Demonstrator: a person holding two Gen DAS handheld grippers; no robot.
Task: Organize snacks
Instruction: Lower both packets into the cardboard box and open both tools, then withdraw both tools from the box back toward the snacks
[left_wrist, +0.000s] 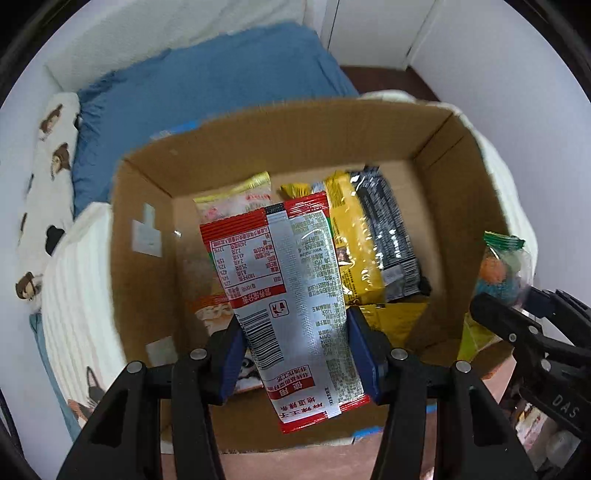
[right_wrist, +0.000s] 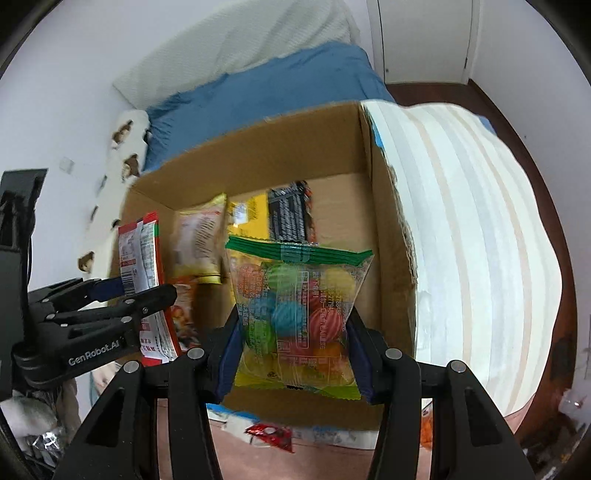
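Two crinkly packets (left_wrist: 291, 295) (right_wrist: 295, 314); corrugated box (left_wrist: 280, 140)

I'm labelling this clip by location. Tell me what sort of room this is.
Most likely a bedroom: a bed with a blue sheet, a dog-print pillow and a white door stand behind the cardboard box.

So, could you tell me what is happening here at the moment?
A person is sorting snacks into a cardboard box. The left gripper clamps a red-and-white packet above the box; the right gripper clamps a clear bag of colourful candies. A yellow packet and a black packet already lie inside.
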